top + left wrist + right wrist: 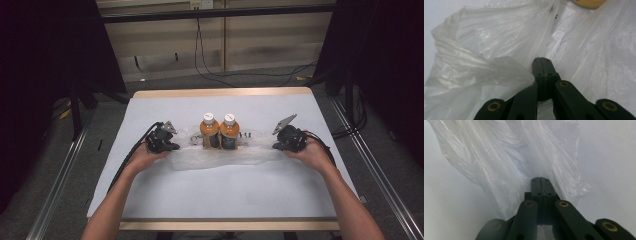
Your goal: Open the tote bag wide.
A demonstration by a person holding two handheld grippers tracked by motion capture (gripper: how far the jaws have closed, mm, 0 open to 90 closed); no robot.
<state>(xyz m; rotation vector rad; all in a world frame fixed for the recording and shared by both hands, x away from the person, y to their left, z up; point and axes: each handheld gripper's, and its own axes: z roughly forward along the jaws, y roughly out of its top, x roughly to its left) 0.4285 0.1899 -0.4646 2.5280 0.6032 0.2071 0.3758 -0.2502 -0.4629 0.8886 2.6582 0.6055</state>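
Covering the wooden table [220, 93], a white sheet [220, 190]; dark curtains [45, 60] flanking

You face a table [310, 107] with a pale wooden edge, covered in a white sheet [225, 190]. Beyond it, a grey floor [165, 82] meets a beige panelled wall [270, 45] with black cables [210, 70] trailing down. Dark curtains [45, 75] hang on both sides. Metal rails [60, 175] flank the table.

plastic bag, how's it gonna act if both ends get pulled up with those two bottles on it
The plastic bag looks thin and crinkled, so it would likely sag and bunch rather than stay flat. The two bottles stand upright close together on it and could tip as the film shifts.
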